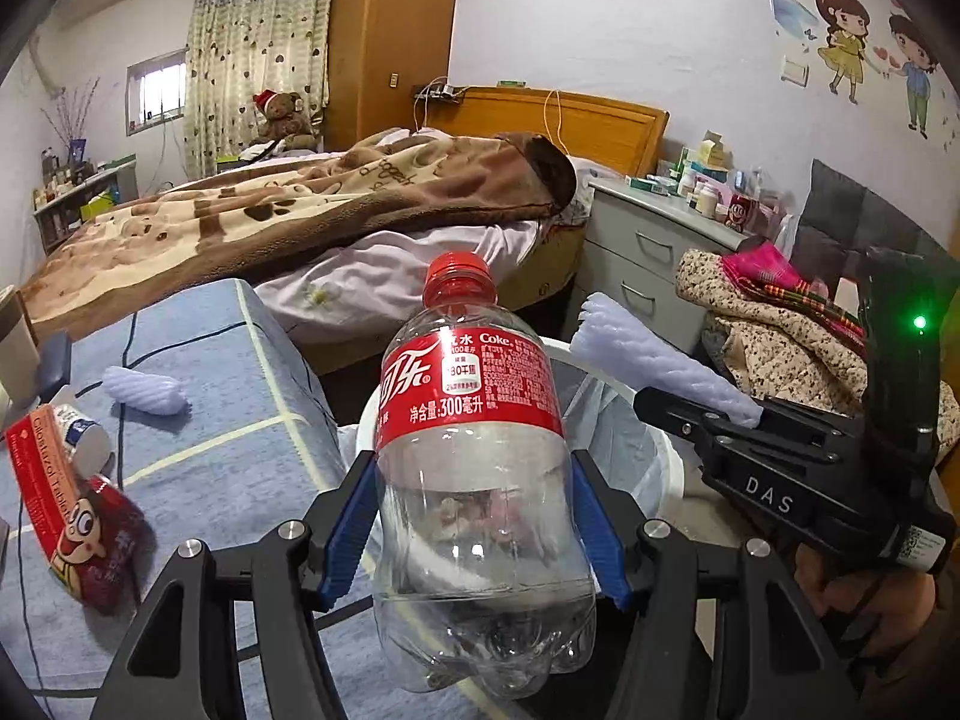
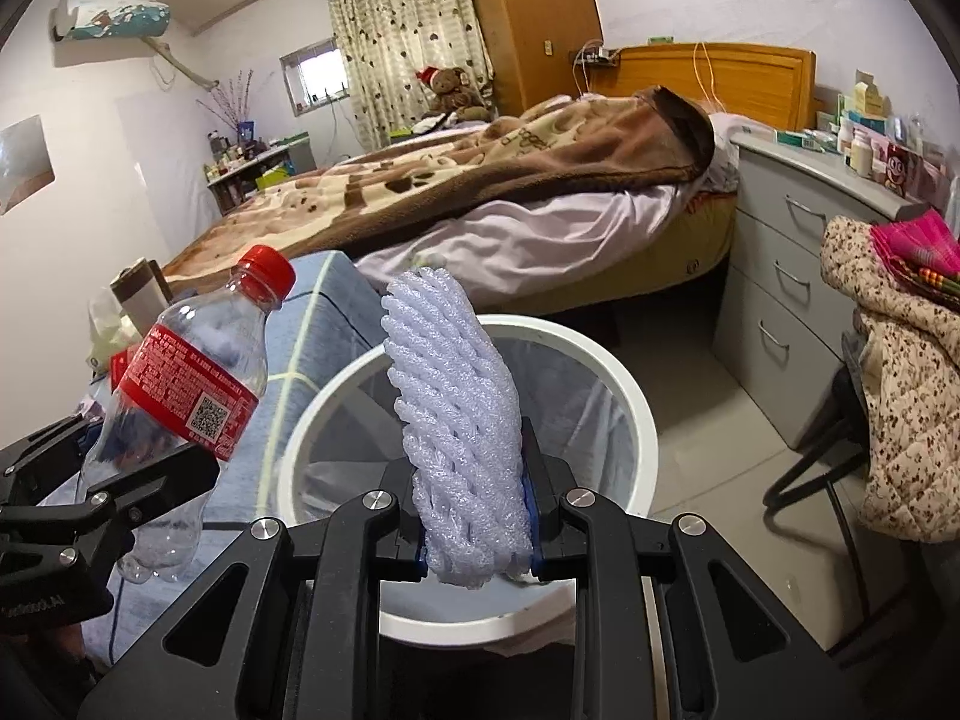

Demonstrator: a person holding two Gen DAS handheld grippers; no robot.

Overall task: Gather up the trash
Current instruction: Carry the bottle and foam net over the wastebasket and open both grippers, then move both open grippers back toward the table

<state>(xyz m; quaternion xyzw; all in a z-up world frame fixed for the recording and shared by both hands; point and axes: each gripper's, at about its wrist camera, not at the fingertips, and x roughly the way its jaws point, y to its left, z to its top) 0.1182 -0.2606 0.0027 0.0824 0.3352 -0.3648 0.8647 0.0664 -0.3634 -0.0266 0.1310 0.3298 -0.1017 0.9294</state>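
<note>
Room: a bedroom with a wooden-framed bed (image 1: 372, 204) under a brown patterned blanket, a tall wooden wardrobe (image 1: 390, 42), heart-print curtains (image 1: 252, 48) and a grey chest of drawers (image 1: 648, 252) crowded with boxes and bottles.
Surface: a blue cloth with pale and dark lines (image 1: 210, 396) covers the surface on the near left; a second foam net sleeve (image 1: 144, 390), a red medicine box (image 1: 42, 480) and a red cartoon-print can (image 1: 108, 546) lie on it, left of the left gripper's fingers.
Waste bin: a white round waste bin (image 2: 624, 396) with a clear liner stands just beyond the fingers of both grippers, between the blue cloth and the chest of drawers.
Coke bottle: an empty clear plastic Coke bottle (image 1: 474, 462) with a red cap and red label, upright between the left gripper's fingers, its top over the bin's near rim.
Left gripper: the left gripper (image 1: 474, 516) has its blue-padded fingers pressed on the bottle's lower body, one on each side.
Foam sleeve: a pale lilac foam net sleeve (image 2: 462, 438), ribbed and squashed, standing up out of the right gripper's fingers above the bin's mouth.
Right gripper: the right gripper (image 2: 477, 516) has its fingers narrow, clamped on the sleeve's lower end; a hand (image 1: 864, 600) holds its grip.
Chair: clothes in floral and pink fabric (image 2: 900, 372) are heaped to the right of the fingers.
</note>
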